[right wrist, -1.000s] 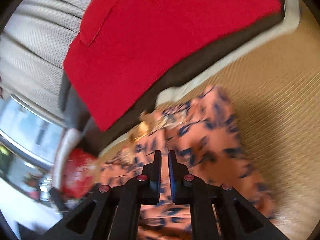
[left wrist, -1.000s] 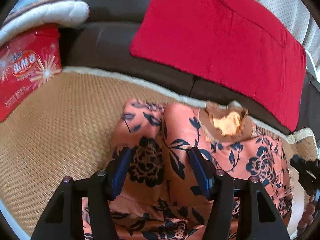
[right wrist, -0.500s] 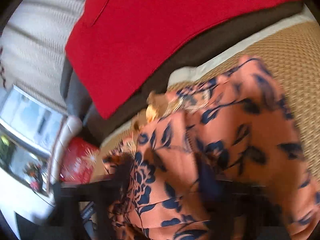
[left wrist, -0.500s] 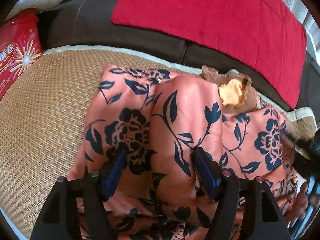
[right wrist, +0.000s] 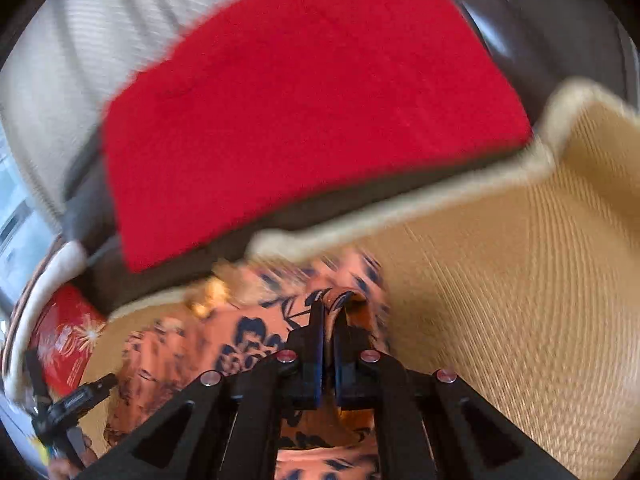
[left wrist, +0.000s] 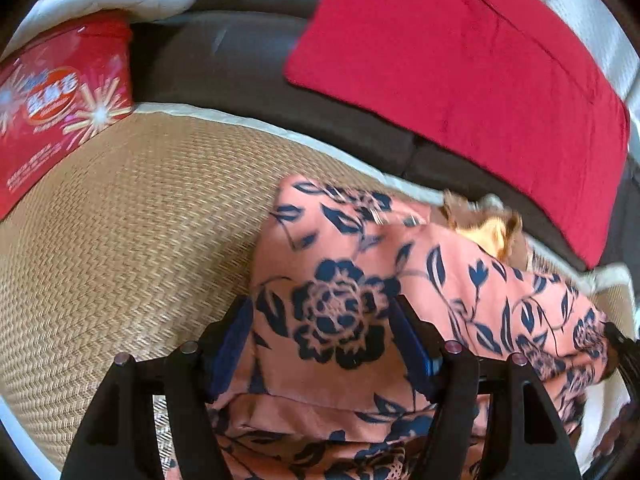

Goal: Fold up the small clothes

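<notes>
Garment, salmon-pink cloth with navy flower print point(left wrist: 400, 280), lies bunched on woven straw mat point(left wrist: 140, 220). Our right gripper point(right wrist: 329, 312) pinches raised cloth fold, jaws nearly touching. Our left gripper point(left wrist: 324, 316) gapes wide over fabric, gripping nothing. We advise: keep pinch firm, carry fold across evenly, left steadies layer.
</notes>
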A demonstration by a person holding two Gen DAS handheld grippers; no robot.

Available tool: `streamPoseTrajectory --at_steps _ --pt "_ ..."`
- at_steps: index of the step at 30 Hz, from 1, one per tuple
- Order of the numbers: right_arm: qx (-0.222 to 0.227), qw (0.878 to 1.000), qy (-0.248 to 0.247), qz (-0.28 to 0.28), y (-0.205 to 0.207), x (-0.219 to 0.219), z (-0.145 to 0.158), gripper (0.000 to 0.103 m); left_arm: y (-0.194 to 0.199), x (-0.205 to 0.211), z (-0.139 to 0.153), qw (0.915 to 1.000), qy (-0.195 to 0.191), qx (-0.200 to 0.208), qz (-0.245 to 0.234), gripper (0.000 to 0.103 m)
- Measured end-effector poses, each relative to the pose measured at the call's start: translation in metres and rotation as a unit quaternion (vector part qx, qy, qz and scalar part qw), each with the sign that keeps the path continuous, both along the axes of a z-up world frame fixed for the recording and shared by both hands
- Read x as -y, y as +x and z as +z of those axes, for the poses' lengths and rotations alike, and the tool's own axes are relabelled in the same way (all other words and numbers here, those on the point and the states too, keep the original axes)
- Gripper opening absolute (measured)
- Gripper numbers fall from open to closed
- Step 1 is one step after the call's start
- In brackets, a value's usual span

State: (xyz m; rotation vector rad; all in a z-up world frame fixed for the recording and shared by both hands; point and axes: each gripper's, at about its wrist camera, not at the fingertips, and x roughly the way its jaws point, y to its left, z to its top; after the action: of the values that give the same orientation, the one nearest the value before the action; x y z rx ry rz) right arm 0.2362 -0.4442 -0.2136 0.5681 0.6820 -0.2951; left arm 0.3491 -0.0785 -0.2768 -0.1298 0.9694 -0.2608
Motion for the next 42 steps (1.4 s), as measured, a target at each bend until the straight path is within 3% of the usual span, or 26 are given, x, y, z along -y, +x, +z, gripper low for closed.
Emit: streamPoseTrajectory --at_steps 3,6,9,11,15,17,21,24,28,32,35,37,38,42 --pt "-0.054 0.996 0.070 -0.017 0.011 0.019 -0.035 0.005 0.001 0.018 -0.012 0.9983 0.052 -0.015 -0.023 0.071" --pt "-0.044 0.995 0.087 -0.038 0.007 0.029 -0.032 0.008 0.002 0.035 -0.024 0.9953 0.090 -0.015 -0.033 0.071" --pt "-0.014 0.994 0.086 -0.065 -0.001 0.042 -0.017 0.008 0.004 0.033 -0.020 0.9967 0.077 -0.012 -0.025 0.071" --pt "0.036 0.992 0.103 -0.067 -0.009 0.048 -0.007 0.009 0.001 0.030 -0.011 0.9982 0.056 0.005 -0.021 0.071" --pt "0.047 0.993 0.103 0.020 0.014 0.017 0.001 0.009 -0.011 0.042 0.005 0.9966 0.058 0.050 -0.031 0.071" --pt "0.034 0.990 0.114 0.071 0.028 -0.006 -0.003 0.009 -0.013 0.053 0.004 0.9962 0.059 0.044 -0.046 0.075" --pt "-0.029 0.981 0.109 0.156 0.047 -0.058 -0.023 0.009 -0.015 0.075 -0.013 0.9924 0.100 0.017 -0.070 0.075" --pt "-0.105 0.972 0.096 0.185 0.054 -0.075 -0.050 0.010 -0.015 0.082 -0.024 0.9890 0.123 0.008 -0.083 0.076" --pt "-0.074 0.973 0.149 0.160 0.056 -0.055 -0.048 0.009 -0.013 0.081 -0.023 0.9902 0.113 0.008 -0.083 0.077" --pt "-0.010 0.984 0.132 0.118 0.065 -0.036 -0.029 0.009 -0.010 0.072 -0.013 0.9932 0.084 0.026 -0.075 0.077" --pt "-0.019 0.984 0.142 0.102 0.079 -0.038 -0.037 0.009 0.004 0.070 -0.011 0.9930 0.097 0.038 -0.056 0.078" --pt "-0.040 0.985 0.141 0.088 0.088 -0.043 -0.051 0.009 0.017 0.068 -0.021 0.9941 0.097 0.013 -0.046 0.081" --pt "-0.034 0.985 0.144 0.085 0.088 -0.046 -0.054 0.009 0.022 0.067 -0.026 0.9950 0.090 -0.003 -0.043 0.083" --pt "-0.021 0.984 0.157 0.077 0.074 -0.039 -0.044 0.011 0.022 0.069 -0.019 0.9956 0.080 -0.004 -0.049 0.083"
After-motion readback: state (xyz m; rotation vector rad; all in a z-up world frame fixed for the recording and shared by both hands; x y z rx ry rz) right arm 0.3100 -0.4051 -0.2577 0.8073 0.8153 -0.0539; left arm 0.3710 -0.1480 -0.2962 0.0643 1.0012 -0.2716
